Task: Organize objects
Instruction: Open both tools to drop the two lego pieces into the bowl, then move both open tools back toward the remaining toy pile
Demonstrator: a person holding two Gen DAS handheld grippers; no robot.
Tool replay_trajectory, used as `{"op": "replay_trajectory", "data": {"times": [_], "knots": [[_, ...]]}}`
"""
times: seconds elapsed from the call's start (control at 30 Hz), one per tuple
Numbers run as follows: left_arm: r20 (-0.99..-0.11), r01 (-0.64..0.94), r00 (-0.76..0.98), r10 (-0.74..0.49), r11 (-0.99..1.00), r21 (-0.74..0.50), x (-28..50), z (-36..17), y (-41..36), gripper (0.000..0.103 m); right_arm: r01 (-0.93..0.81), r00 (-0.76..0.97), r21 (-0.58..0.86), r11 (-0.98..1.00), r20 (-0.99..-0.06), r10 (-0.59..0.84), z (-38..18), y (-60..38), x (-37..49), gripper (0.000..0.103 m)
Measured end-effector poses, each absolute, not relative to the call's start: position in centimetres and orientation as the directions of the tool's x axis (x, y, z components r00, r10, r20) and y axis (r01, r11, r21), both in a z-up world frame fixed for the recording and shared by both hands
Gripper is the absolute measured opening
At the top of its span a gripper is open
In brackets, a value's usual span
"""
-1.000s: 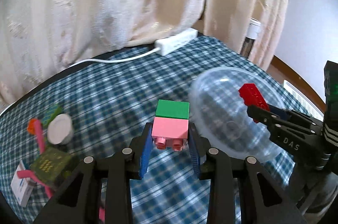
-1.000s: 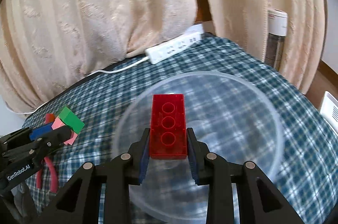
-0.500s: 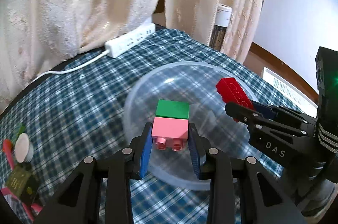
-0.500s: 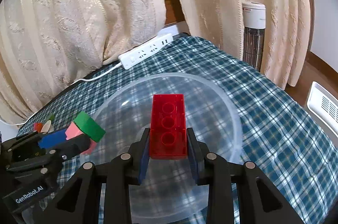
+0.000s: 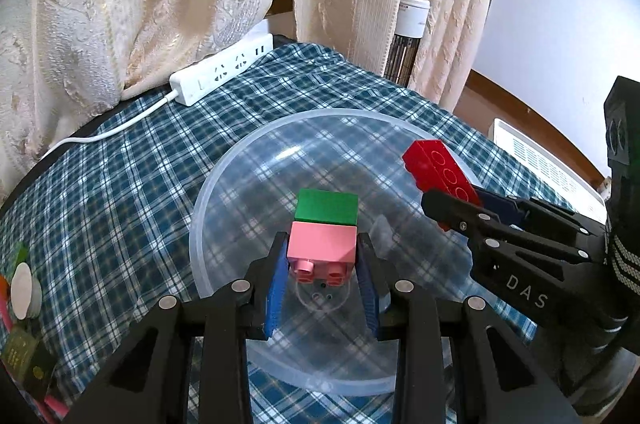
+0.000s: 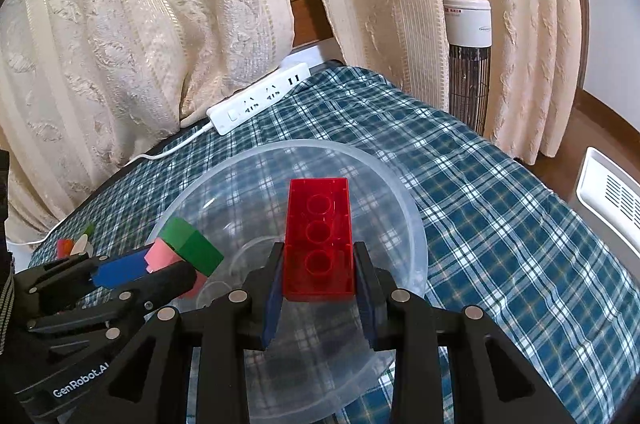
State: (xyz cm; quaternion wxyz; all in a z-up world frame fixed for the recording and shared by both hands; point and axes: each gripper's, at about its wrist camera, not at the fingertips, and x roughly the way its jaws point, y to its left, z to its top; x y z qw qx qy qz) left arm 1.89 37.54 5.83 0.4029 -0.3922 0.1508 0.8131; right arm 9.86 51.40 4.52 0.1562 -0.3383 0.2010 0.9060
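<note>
Plaid table (image 5: 120, 191), both tongs angled down over bowl (image 5: 224, 183), clamping bricks

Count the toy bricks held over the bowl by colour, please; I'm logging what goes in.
Red: 1, the red brick in the right gripper.
Pink: 1, the pink brick in the left gripper.
Green: 1, the green brick stuck on the pink one.
Total: 3, all above the clear bowl.

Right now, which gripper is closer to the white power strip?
Left, probably. The left gripper holds its blocks on the bowl's power strip side; the right gripper is on the far side.
</note>
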Motion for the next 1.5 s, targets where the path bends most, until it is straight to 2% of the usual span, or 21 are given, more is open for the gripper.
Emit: {"op": "replay_trajectory", "data": {"times": [0.17,0.3,0.37,0.77,1.5], "knots": [[-0.759,-0.758,-0.351,0.549,-0.642,-0.114,1.1,5.8,37.6,0.037,-0.435,-0.717,0.272,-0.858,-0.681,0.148,4.2,51.9,9.6,0.036],[-0.756,-0.74,-0.332,0.564,-0.653,-0.162,0.5,5.8,37.0,0.056,-0.436,-0.724,0.303,-0.847,-0.677,0.131,4.1,52.3,9.7,0.048],[-0.751,-0.735,-0.337,0.567,-0.657,-0.167,0.4,6.1,36.5,0.056,-0.433,-0.729,0.294,-0.852,-0.67,0.14,4.3,51.9,9.9,0.054],[-0.735,-0.712,-0.416,0.536,-0.694,-0.103,1.0,7.4,34.2,0.057,-0.402,-0.761,0.3,-0.865,-0.635,0.133,5.8,50.0,10.4,0.055],[-0.711,-0.579,-0.519,0.473,-0.807,-0.114,-0.5,9.1,24.5,0.058,-0.265,-0.795,0.296,-0.918,-0.606,0.035,8.2,43.3,9.1,0.054]]}}
